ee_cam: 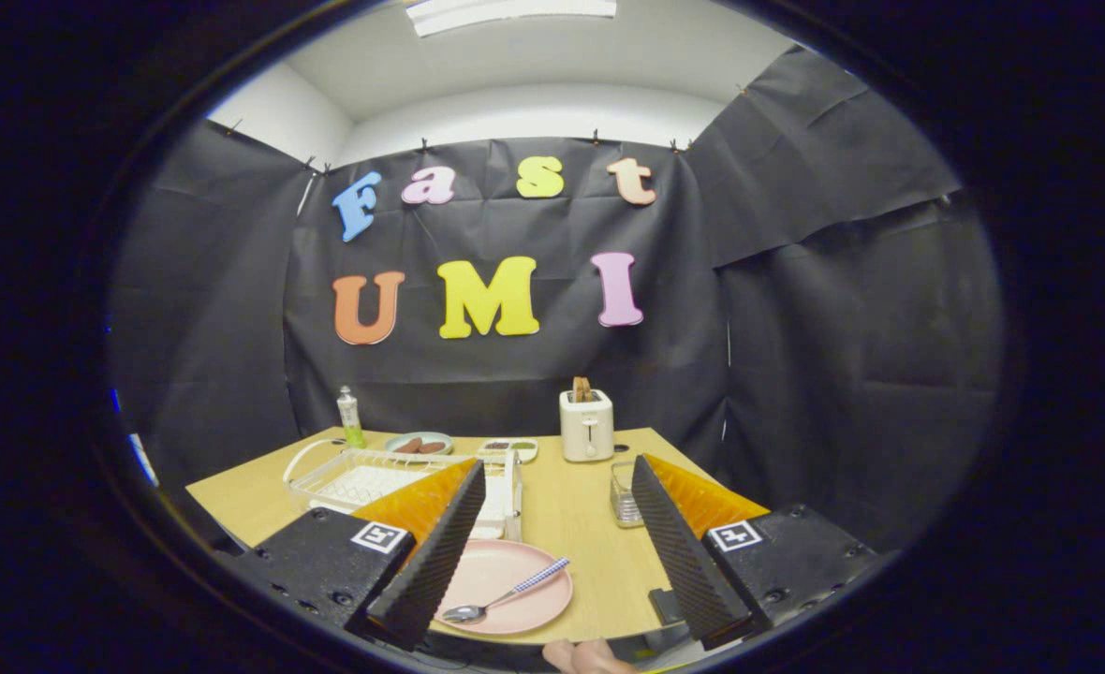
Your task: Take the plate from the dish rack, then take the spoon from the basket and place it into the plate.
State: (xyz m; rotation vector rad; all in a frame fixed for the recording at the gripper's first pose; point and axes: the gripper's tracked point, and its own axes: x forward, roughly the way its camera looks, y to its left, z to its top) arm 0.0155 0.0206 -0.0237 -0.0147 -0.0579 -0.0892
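Claw (552,548) raised above worktop (590,524), fingers spread wide, nothing between them, pink plate (506,573) low between fingers with spoon (504,595) lying in it, white dish rack (375,477) beyond left finger, wire basket (624,494) beside right finger

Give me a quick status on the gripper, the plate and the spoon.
Gripper open, fingers wide apart, holding nothing. Spoon lies in the pink plate on the table, between the fingers. Dish rack beyond, nothing in the way.
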